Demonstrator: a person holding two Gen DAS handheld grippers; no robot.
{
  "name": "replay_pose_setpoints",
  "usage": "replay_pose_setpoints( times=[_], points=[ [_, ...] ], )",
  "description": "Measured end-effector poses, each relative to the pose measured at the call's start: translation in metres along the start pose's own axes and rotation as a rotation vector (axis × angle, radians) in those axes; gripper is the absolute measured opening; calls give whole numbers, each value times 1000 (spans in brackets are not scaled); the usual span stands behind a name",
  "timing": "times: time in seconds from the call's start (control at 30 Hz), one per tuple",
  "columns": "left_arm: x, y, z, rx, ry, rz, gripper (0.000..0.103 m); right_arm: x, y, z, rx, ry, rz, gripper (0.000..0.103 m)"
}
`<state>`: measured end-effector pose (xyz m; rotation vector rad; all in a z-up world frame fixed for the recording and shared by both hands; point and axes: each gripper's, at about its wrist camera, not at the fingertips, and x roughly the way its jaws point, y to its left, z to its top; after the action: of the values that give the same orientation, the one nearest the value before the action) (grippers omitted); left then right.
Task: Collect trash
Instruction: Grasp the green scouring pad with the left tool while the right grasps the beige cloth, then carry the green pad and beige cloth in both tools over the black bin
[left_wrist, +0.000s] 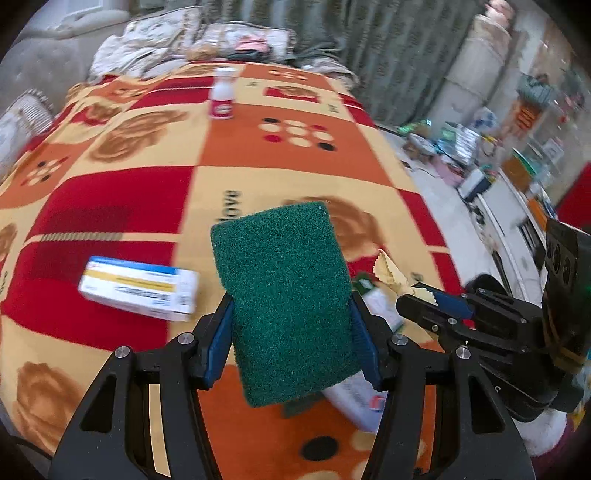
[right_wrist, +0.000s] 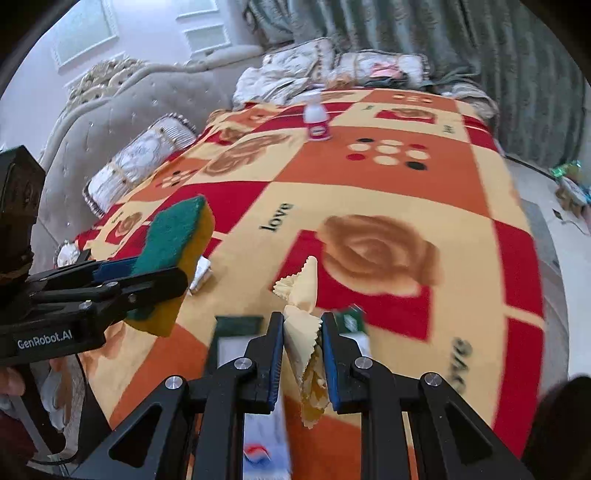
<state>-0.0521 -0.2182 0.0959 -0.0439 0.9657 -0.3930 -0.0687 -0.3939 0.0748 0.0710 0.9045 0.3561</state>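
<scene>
Two pieces of trash were already gripped above the bed (left_wrist: 155, 192) at this moment, so the pick-up step was judged done for both. The left claw (left_wrist: 291, 332) was held part-way spread, its pads pinching a green-and-yellow sponge (left_wrist: 284, 295) by its sides. The right claw (right_wrist: 303, 343) was pressed nearly together on a pale scalloped wrapper (right_wrist: 301, 295), which stuck up from between its pads. Other items were left lying on the patterned blanket: a blue-and-white box (left_wrist: 138, 288) at nine o'clock of the sponge, a small white bottle (left_wrist: 221, 94) far off at twelve o'clock, and a flat white packet (left_wrist: 356, 402) under the claws at five o'clock. No bin was visible in either view. The next move was judged to call for both loads to be carried off to a bin, then for the box to be fetched
</scene>
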Motion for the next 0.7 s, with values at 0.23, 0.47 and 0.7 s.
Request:
replay_pose_setpoints(
  times=[0.23, 0.47, 0.7],
  points=[
    [6, -57, -5, 84, 11, -44, 56, -44, -39, -32, 78, -33, -60, 19],
    [13, -105, -12, 164, 24, -78, 56, -78, -72, -59, 143, -61, -122, 19],
    [24, -145, -17, 231, 41, -106, 56, -102, -105, -83, 225, -80, -168, 19]
  ],
)
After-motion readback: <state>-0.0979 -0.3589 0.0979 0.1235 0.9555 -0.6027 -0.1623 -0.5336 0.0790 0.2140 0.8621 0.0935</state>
